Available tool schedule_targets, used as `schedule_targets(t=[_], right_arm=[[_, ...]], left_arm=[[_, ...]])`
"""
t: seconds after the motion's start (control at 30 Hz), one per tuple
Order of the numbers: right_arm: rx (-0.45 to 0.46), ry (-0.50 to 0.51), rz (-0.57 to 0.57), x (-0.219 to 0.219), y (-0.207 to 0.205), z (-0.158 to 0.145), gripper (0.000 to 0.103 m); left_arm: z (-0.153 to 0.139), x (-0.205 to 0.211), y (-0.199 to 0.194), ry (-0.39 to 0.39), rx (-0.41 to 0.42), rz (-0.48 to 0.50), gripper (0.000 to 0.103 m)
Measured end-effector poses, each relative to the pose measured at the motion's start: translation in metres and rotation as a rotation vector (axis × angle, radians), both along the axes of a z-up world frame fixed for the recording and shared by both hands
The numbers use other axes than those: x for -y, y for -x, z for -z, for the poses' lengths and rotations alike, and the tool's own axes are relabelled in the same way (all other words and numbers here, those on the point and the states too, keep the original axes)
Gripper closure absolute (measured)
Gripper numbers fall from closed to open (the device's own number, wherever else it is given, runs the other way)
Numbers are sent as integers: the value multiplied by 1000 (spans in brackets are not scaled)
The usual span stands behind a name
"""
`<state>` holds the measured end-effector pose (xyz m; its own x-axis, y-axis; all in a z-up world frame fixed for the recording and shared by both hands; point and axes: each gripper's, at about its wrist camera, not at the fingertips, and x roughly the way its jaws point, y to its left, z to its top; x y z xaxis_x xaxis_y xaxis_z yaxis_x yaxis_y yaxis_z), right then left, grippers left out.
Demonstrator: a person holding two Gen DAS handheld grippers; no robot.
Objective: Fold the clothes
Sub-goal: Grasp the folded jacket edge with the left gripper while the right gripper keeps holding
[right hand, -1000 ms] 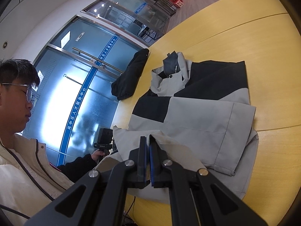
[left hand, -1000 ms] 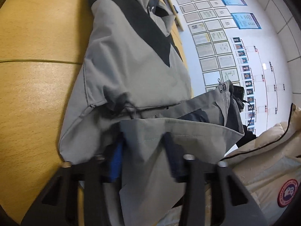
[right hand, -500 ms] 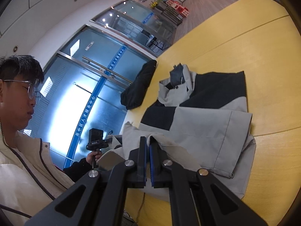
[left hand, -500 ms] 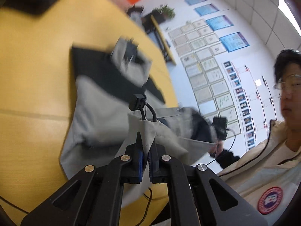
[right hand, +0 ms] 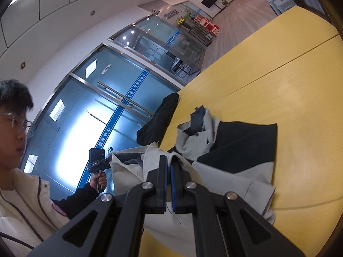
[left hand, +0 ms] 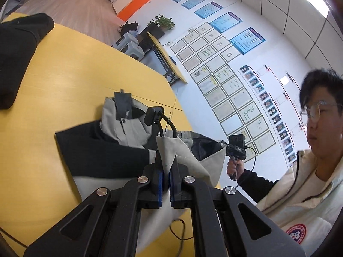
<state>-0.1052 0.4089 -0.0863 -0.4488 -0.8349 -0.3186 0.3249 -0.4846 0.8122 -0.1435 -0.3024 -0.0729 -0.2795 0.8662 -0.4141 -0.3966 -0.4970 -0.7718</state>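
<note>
1. While I look through the left wrist camera, I see my left gripper (left hand: 166,167) at the lower centre of the frame, its jaws pinched tight on a pale grey edge of the jacket (left hand: 120,132). That edge stands up between the blue pads. The rest of the grey and black jacket lies on the yellow table (left hand: 70,68), its collar toward the middle of the frame. A black garment (left hand: 17,49) sits at the upper left edge. At the right a person in a cream coat (left hand: 304,194) holds the other handle in a hand (left hand: 234,168).

2. As I switch to the right wrist camera, my right gripper (right hand: 168,165) sits at the lower centre, jaws clamped on a light grey fold of the same jacket (right hand: 235,150). The cloth is lifted at the gripper and drapes to the right onto the table (right hand: 278,75). The black garment (right hand: 158,120) lies beyond it, centre frame. The person's hand (right hand: 99,178) grips a handle at the lower left.
</note>
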Motion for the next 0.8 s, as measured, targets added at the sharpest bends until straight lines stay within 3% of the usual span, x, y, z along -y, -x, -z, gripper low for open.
schedule_targets(t=[0.27,0.57,0.7,0.8], right_arm=[[27,-12,50,-6,67,51,100],[62,-11,68,-3,124,87,100],[118,-15,74,-4,143,111,100],[184,-29,79,-6,153,132,98]], left_arm=[[72,12,71,27,52,-26,99],[103,16,116,51,33,-12,97],[129,11,136,81,83,-7,96],[152,11,142,115,137,-21,89]])
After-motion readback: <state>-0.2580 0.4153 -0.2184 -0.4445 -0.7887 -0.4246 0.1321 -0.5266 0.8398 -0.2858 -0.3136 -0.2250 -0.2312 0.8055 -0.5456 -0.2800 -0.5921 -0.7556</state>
